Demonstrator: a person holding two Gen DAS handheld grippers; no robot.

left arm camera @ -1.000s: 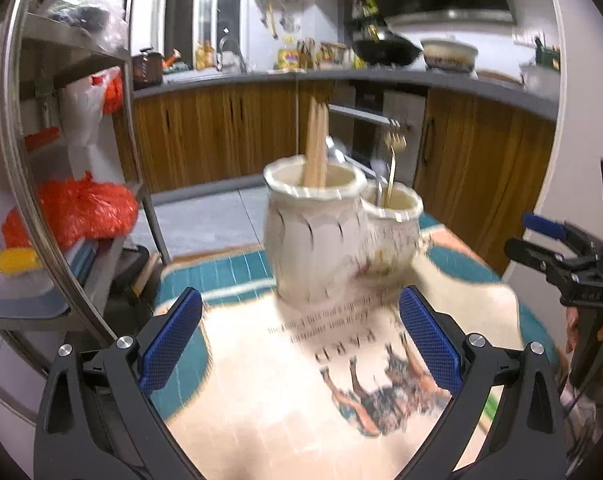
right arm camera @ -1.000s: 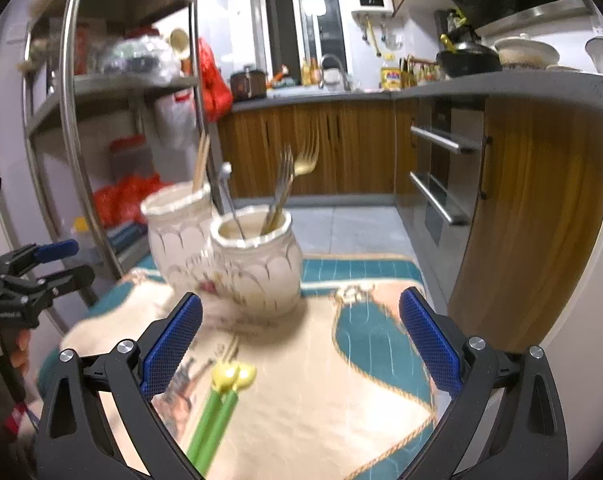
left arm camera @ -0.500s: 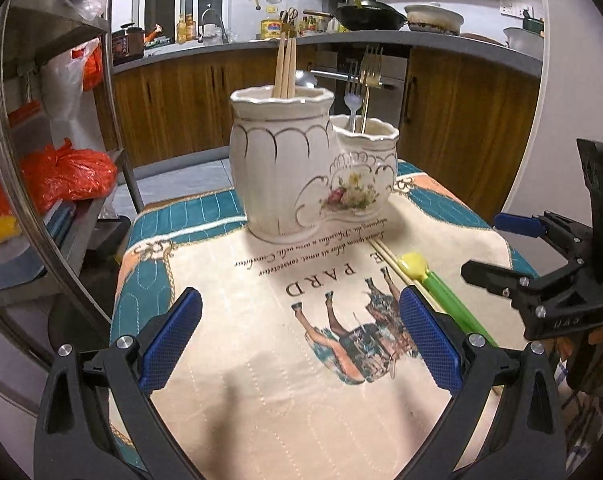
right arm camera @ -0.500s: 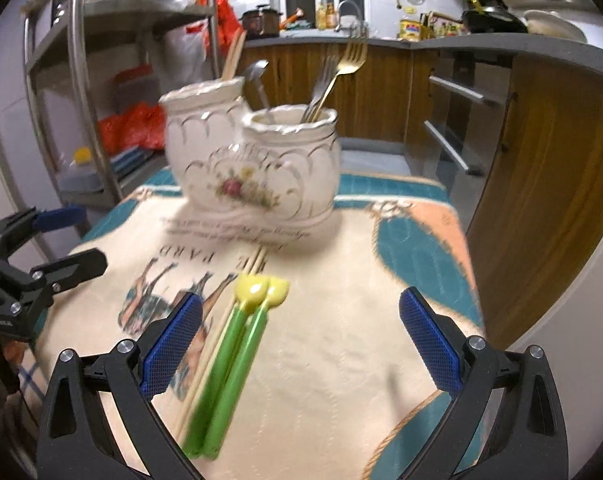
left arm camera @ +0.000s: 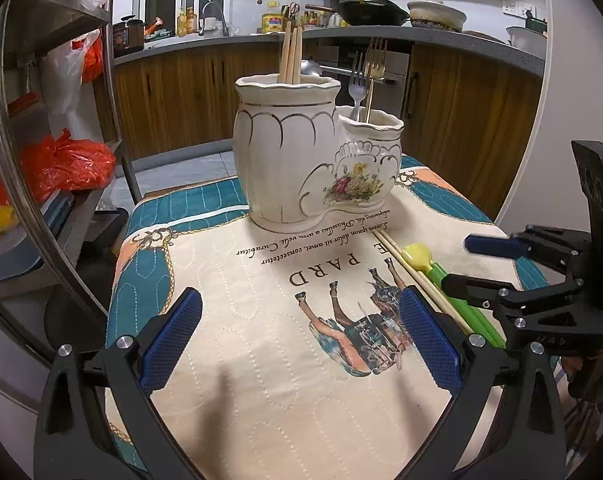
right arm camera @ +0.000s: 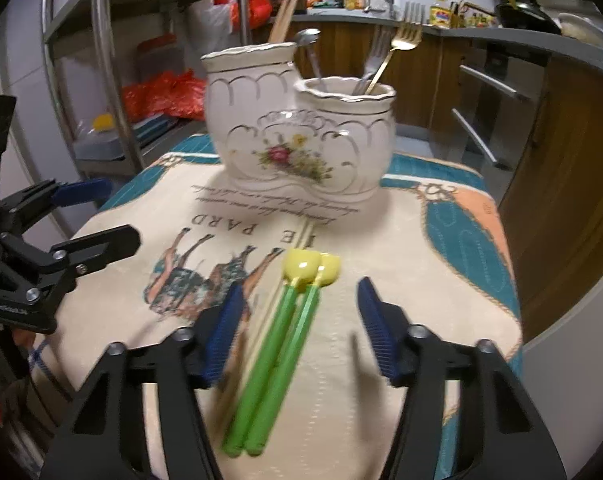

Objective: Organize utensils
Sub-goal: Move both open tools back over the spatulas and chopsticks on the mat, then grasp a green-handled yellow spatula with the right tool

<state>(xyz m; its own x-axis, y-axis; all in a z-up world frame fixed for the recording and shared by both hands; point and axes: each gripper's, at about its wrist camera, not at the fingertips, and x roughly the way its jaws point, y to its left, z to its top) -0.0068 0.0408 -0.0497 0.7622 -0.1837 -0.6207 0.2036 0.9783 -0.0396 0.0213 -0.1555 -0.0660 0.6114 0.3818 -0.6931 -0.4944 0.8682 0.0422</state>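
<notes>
A white ceramic double utensil holder (left arm camera: 313, 160) (right arm camera: 297, 136) stands at the far side of the cloth-covered table. Its tall pot holds wooden chopsticks (left arm camera: 291, 56); its low pot holds forks (left arm camera: 367, 76) and a spoon (right arm camera: 311, 54). Two green-handled, yellow-headed utensils (right arm camera: 277, 344) (left arm camera: 445, 280) lie on the cloth beside a loose pair of wooden chopsticks (left arm camera: 413, 274). My right gripper (right arm camera: 297, 328) is open, low over the green handles, with a finger on each side of them. My left gripper (left arm camera: 297, 340) is open and empty over the cloth's middle.
The printed tablecloth (left arm camera: 261, 320) covers a small table with edges close on all sides. A metal shelf rack (left arm camera: 41, 140) with orange bags stands to the left. Wooden kitchen cabinets (left arm camera: 473, 120) and a counter lie behind.
Both grippers have drawn back and lower from the holder. The right gripper has come down over the green utensils and its fingers have narrowed around them.
</notes>
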